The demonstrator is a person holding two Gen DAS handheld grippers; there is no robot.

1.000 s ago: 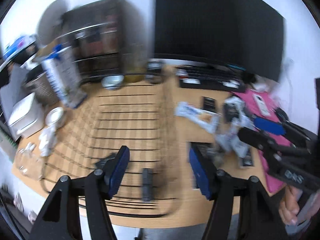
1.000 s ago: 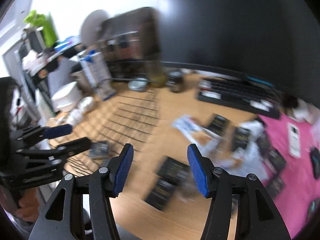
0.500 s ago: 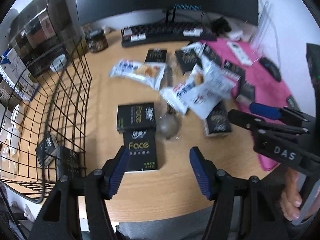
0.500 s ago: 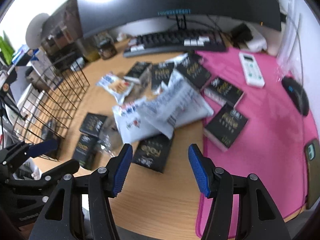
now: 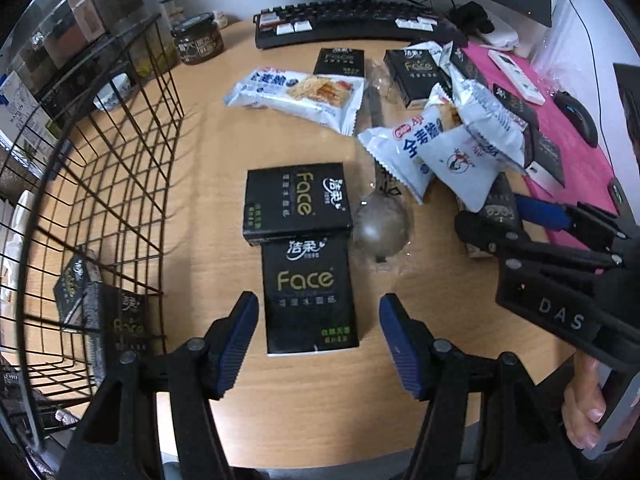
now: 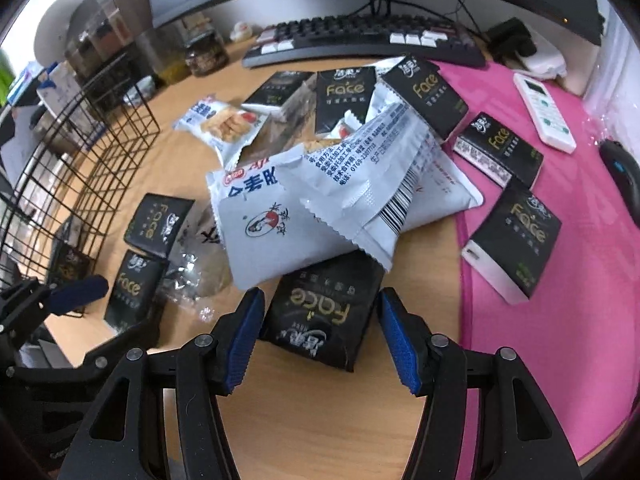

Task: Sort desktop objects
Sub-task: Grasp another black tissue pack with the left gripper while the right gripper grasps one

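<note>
A wooden desk [image 5: 304,408] is strewn with black tissue packs and white snack bags, with a black wire basket [image 5: 100,184] standing at its left end as the main landmark.

The left gripper [image 5: 318,334] hangs over the desk just right of the basket, its blue-padded jaws apart and holding nothing. Between them lies the near end of a black tissue pack [image 5: 310,294] lying flat, with a second tissue pack [image 5: 297,202] touching its far end. Just right of these two sits a crumpled clear wrapper [image 5: 380,228]. Inside the basket, at its near corner, two more black packs [image 5: 100,308] lean together.

Farther from the basket, the right gripper [image 6: 322,334] hovers over a dark tissue pack [image 6: 324,316] whose far end is tucked under a heap of white snack bags [image 6: 332,200]. Its jaws are opening, one on each side of that pack, and the pads do not press on it.

Beyond the heap, farthest from the basket, a pink mat [image 6: 560,280] carries several more black packs.
</note>
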